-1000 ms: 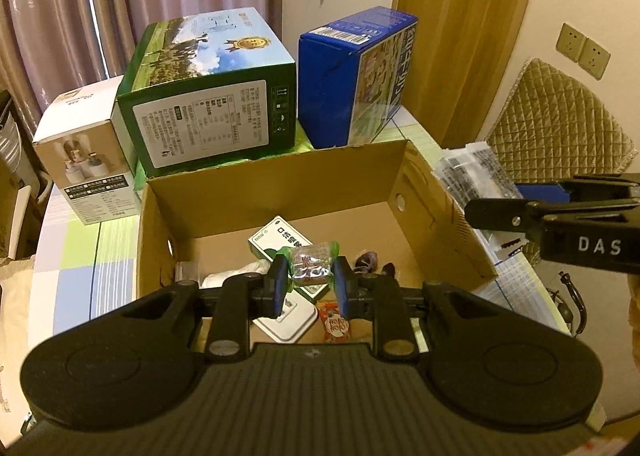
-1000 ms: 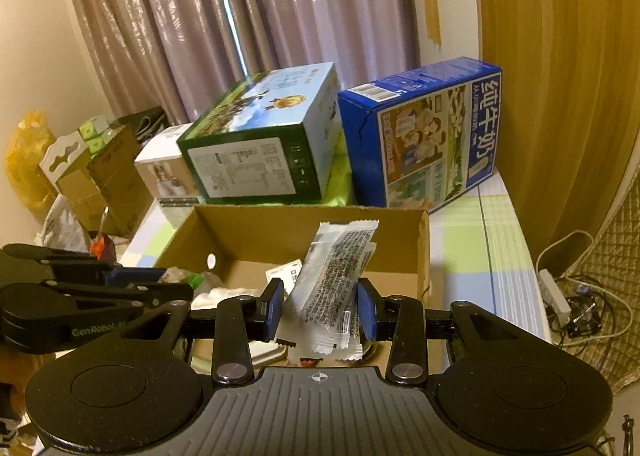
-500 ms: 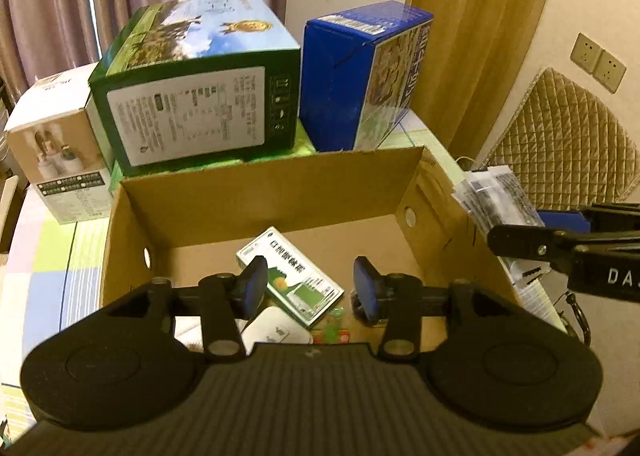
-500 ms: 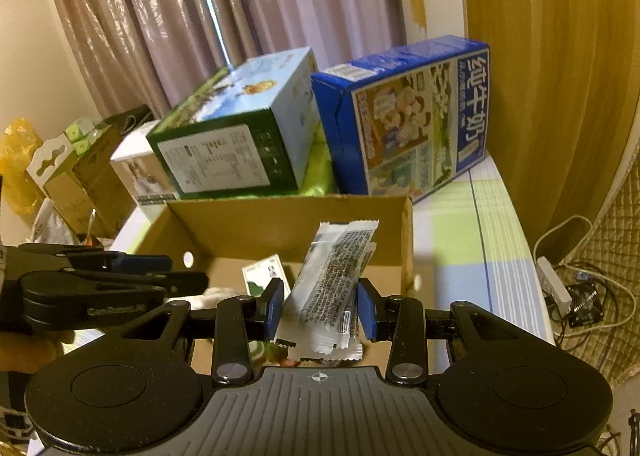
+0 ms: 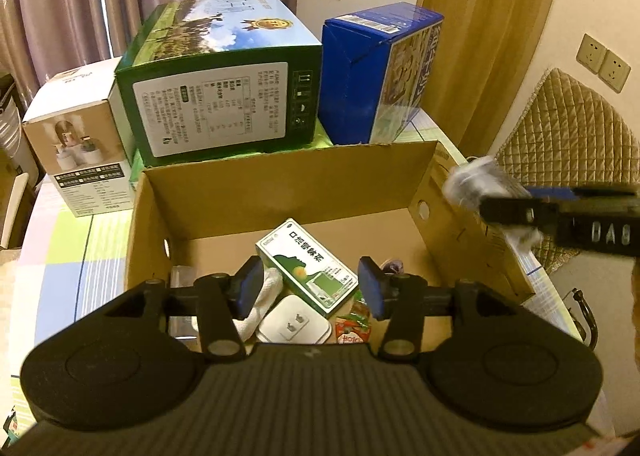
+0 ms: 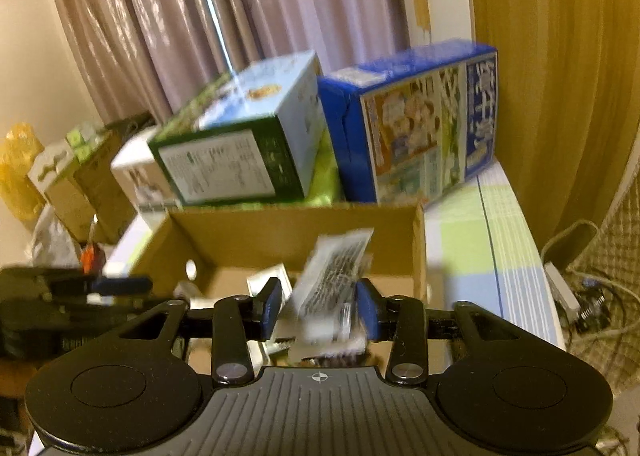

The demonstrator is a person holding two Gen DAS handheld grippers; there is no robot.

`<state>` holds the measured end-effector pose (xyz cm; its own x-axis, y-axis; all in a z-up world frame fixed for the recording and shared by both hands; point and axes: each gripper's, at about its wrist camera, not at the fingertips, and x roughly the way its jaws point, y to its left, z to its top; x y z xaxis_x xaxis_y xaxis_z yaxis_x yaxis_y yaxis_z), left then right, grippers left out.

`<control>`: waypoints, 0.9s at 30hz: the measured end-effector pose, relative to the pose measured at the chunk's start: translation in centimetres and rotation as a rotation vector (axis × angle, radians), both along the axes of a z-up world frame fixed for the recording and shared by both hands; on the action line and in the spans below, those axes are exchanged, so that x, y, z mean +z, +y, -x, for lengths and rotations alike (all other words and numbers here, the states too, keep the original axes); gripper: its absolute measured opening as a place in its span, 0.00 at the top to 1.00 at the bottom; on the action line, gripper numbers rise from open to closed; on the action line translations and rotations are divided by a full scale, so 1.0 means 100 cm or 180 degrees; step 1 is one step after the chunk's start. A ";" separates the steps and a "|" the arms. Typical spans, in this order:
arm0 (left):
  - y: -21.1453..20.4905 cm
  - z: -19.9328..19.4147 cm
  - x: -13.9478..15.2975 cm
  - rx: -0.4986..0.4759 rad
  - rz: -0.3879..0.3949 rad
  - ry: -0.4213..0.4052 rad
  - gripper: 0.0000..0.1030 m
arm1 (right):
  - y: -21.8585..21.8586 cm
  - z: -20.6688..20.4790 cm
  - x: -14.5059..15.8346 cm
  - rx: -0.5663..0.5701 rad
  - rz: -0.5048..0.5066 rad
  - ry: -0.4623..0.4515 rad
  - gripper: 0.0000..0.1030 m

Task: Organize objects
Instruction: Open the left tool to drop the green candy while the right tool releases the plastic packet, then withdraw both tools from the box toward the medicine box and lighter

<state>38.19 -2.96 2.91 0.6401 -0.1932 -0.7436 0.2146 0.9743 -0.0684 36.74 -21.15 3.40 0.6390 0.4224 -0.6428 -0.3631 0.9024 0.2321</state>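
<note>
An open cardboard box [image 5: 280, 192] holds a green-and-white medicine carton [image 5: 306, 266], a white plug adapter [image 5: 294, 328], a red snack packet [image 5: 354, 330] and a white cloth [image 5: 262, 308]. My left gripper [image 5: 310, 288] hangs open over the box's near side with nothing between its fingers. My right gripper [image 6: 319, 310] is shut on a bundle of silvery printed sachets [image 6: 334, 284], blurred by motion, just before the cardboard box [image 6: 300, 228]. In the left wrist view the right gripper [image 5: 516, 208] and its sachets [image 5: 476, 184] hover at the box's right wall.
Behind the cardboard box stand a green carton [image 5: 220, 84], a blue milk carton [image 5: 380, 76] and a small white carton [image 5: 76, 136] on the checked tablecloth [image 5: 68, 248]. A quilted chair back [image 5: 572, 144] is at the right. Cables and a power strip [image 6: 568, 292] lie on the floor.
My left gripper let go of a small green-wrapped snack into the box and opened wide. My right gripper, still holding the sachets, swung quickly toward the box's right wall.
</note>
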 end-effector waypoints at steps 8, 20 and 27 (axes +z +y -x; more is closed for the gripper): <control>0.009 0.022 0.001 0.0031 -0.0044 -0.0071 0.42 | -0.011 0.015 0.004 -0.0066 -0.0057 -0.0027 0.22; 0.010 0.097 0.010 0.0074 -0.0013 -0.0142 0.30 | -0.028 0.092 0.013 -0.0056 -0.0039 0.0012 0.20; 0.013 0.147 0.017 0.0169 0.0016 -0.0149 0.23 | -0.037 0.151 0.012 -0.0103 0.0129 -0.0015 0.15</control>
<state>23.53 -1.70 4.63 0.6835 -0.1616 -0.7118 0.1657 0.9841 -0.0644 21.66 -24.80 4.62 0.6551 0.3751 -0.6559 -0.3345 0.9223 0.1935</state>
